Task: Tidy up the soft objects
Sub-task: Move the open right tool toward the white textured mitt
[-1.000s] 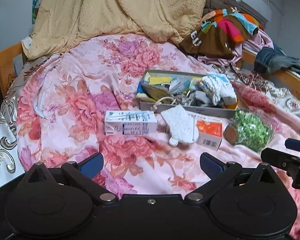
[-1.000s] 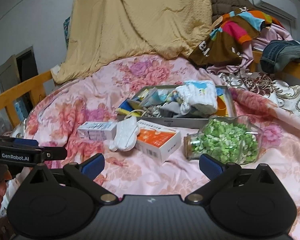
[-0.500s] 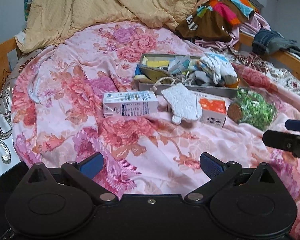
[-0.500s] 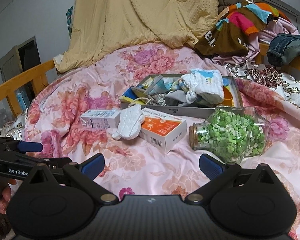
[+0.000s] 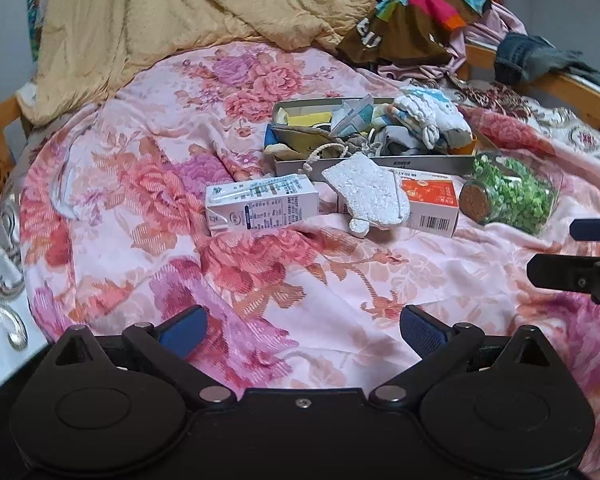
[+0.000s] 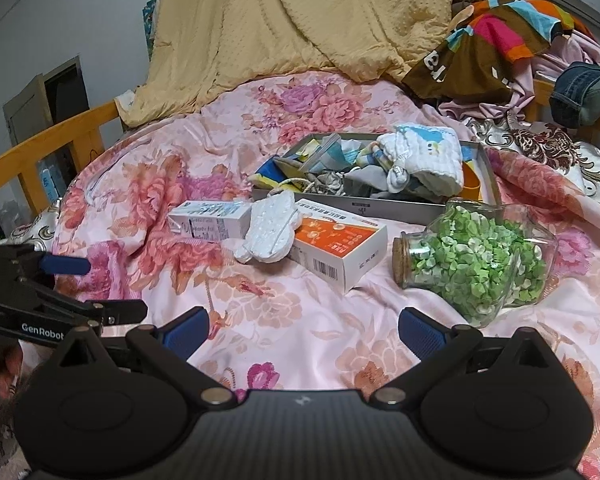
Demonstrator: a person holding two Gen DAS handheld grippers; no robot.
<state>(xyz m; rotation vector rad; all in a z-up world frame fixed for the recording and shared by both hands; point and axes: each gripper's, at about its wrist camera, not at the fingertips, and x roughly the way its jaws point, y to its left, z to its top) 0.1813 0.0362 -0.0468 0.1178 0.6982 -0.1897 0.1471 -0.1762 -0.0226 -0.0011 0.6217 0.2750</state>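
left wrist view: both the left claw [image 5: 302,330] and right claw [image 6: 302,330] hover spread and empty over the near bed [image 5: 260,280]. the white mitt [image 5: 366,196] lies draped on the orange box [image 5: 432,202], just before the tray [image 5: 420,164]; approach looks underway, a reach far-forward seems next.

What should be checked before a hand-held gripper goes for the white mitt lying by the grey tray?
1. Left hand-held gripper open, empty: ok.
2. Right hand-held gripper open, empty: ok.
3. White mitt uncovered, reachable: ok.
4. Mitt free of neighbours: not ok; it rests on the orange box and touches the milk carton.
5. Room in the grey tray: not ok, already piled with cloths.
6. Mitt's cord free of the tray: cannot tell.
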